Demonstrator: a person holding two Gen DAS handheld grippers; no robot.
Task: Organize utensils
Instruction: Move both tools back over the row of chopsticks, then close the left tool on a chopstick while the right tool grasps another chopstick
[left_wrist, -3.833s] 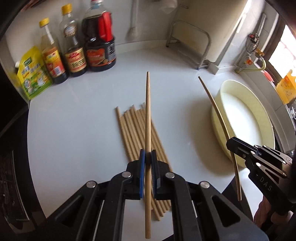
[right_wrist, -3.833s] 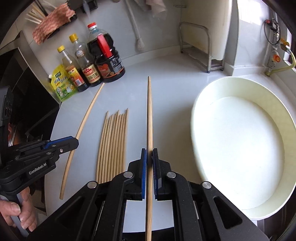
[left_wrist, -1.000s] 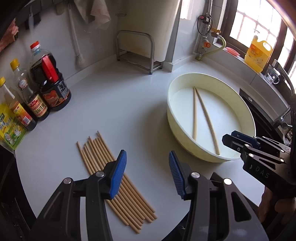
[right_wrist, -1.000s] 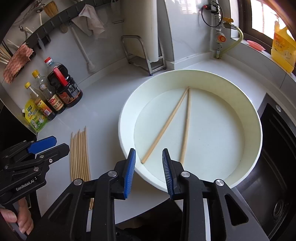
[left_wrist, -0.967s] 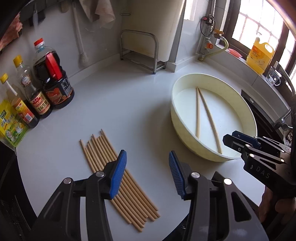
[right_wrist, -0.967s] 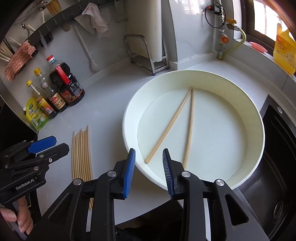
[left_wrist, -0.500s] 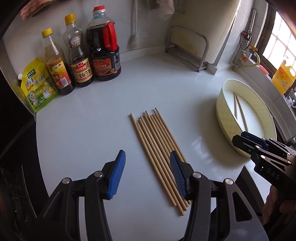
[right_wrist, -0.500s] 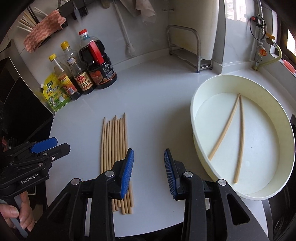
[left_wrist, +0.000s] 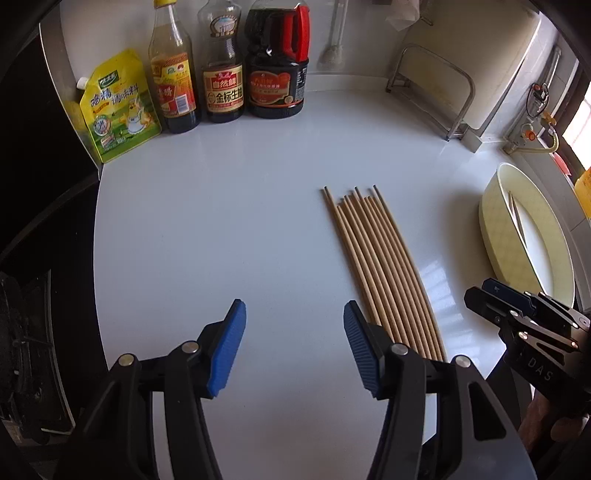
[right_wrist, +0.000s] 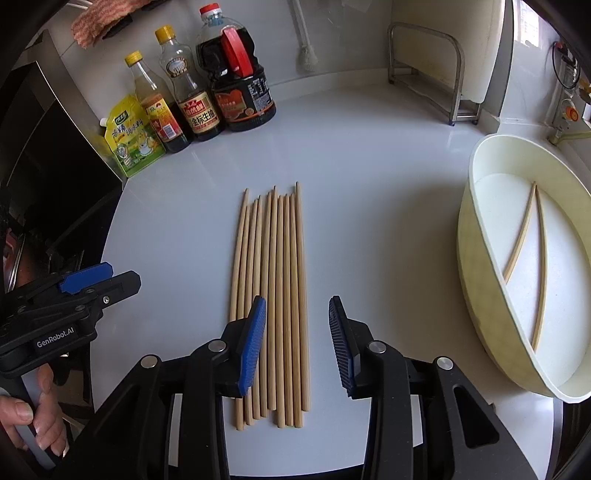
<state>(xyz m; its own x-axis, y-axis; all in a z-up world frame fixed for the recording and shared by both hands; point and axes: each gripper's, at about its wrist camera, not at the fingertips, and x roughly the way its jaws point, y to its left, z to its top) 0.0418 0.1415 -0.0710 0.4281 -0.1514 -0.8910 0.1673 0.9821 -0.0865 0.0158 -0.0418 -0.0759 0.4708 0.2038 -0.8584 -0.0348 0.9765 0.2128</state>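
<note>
Two chopsticks already in the basin, a row of chopsticks left on the bench, left gripper and right gripper fingers apart, empty.

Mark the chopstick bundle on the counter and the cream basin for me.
chopstick bundle (right_wrist: 275, 295), right wrist view, middle of the sticks.
cream basin (right_wrist: 476, 258), right wrist view, near outer wall.

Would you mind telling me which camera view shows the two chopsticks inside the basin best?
The right wrist view: the two chopsticks lie in plain sight on the floor of the basin, meeting at their far tips. In the left wrist view the basin sits edge-on, so they appear only as thin slivers.
</note>
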